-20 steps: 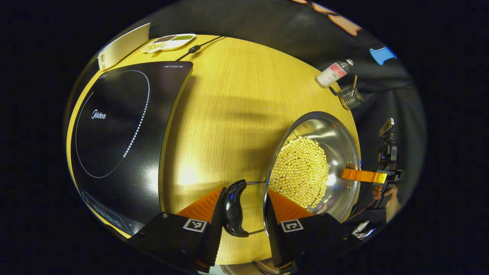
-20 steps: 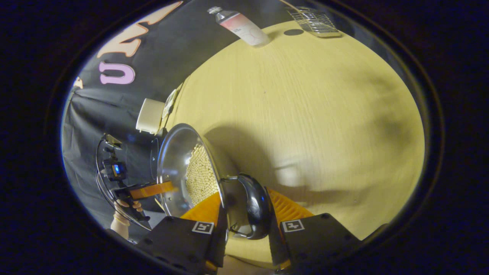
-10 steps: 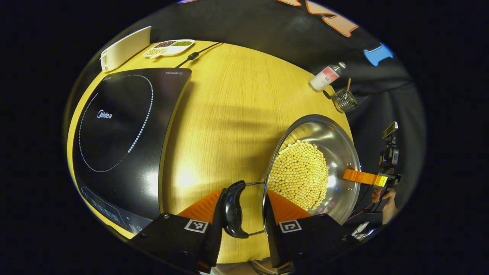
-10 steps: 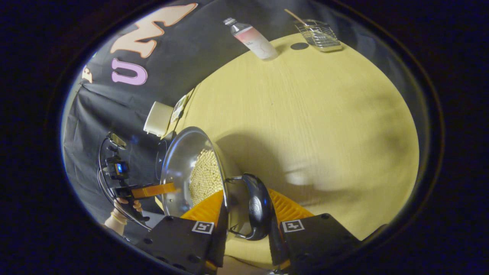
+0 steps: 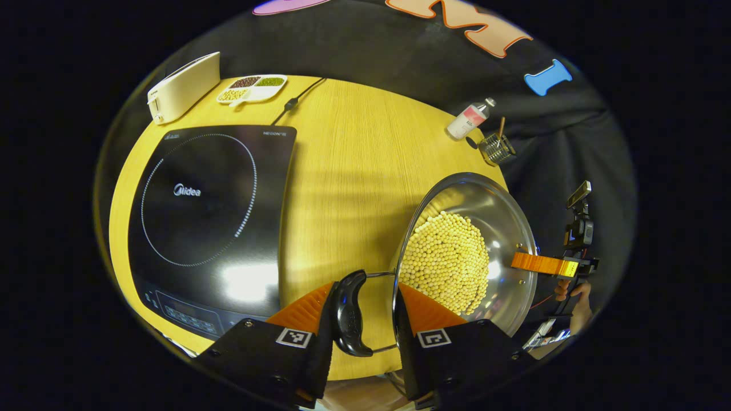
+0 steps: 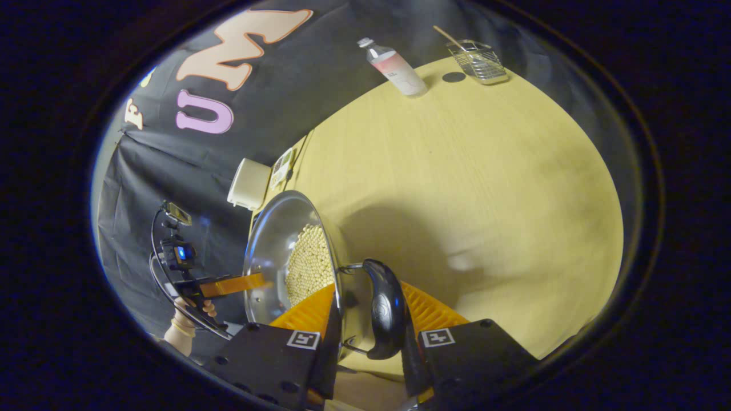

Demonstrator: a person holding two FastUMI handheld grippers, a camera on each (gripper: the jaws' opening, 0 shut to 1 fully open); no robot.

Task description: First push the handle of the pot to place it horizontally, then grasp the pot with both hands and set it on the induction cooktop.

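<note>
The steel pot (image 5: 465, 251), part-filled with pale beans (image 5: 451, 260), hangs in the air between the two tongs, off the desk (image 5: 348, 171) and to the right of the induction cooktop (image 5: 211, 217). The left tongs (image 5: 357, 311) pinch the pot's black side handle (image 5: 349, 314) together with the rim. The right tongs (image 6: 365, 317) do the same on the opposite handle (image 6: 387, 317). In the left gripper view the right tongs (image 5: 542, 264) show on the pot's far side, held by a hand (image 5: 577, 294).

The line through the two handles runs roughly crosswise to the cooktop's near edge, and the left tongs are the nearer to it. So the carry should go leftward, left tongs leading, pot kept level so the beans don't spill.

Beyond the cooktop stand a white toaster (image 5: 183, 85) and a divided dish (image 5: 251, 88). A bottle (image 5: 469, 119) and a wire basket (image 5: 495, 149) sit at the desk's far edge, well apart from the cooktop. Nothing lies on the way.
</note>
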